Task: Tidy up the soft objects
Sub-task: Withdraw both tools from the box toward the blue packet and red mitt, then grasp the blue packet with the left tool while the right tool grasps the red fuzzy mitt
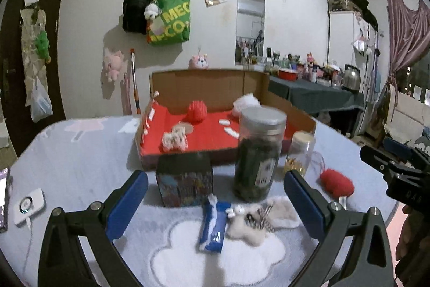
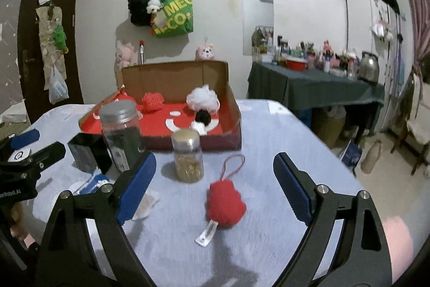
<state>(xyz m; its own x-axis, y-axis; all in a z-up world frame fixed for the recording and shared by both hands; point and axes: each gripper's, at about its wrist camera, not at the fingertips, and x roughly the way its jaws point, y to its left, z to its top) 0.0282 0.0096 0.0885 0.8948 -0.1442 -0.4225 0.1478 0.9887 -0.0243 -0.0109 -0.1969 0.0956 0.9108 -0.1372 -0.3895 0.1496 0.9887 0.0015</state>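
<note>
Wide-open right hand-held gripper (image 2: 215,187) frames the red knitted toy (image 2: 225,202) at lower centre, loop-to-tag axis pointing away; left hand-held gripper (image 1: 215,201) also open.

Red knitted plush (image 2: 225,203) lying on its side on the pale blue tablecloth, red cord loop stretched toward the far side, white tag trailing toward the near edge. White fluffy toy (image 1: 248,229) flat on the cloth, metal clips lying on top of it, just beside a blue tissue pack (image 1: 214,226), which lies lengthwise with white tissue showing at its far end. Inside the cardboard box lined in red (image 2: 236,109): red knitted ball (image 2: 152,101) near the back wall, white pompom (image 2: 203,98) at the back right with a small black pompom (image 2: 203,117) just in front, and a small white-and-pink plush (image 1: 175,140) toward the front left, blurred.
</note>
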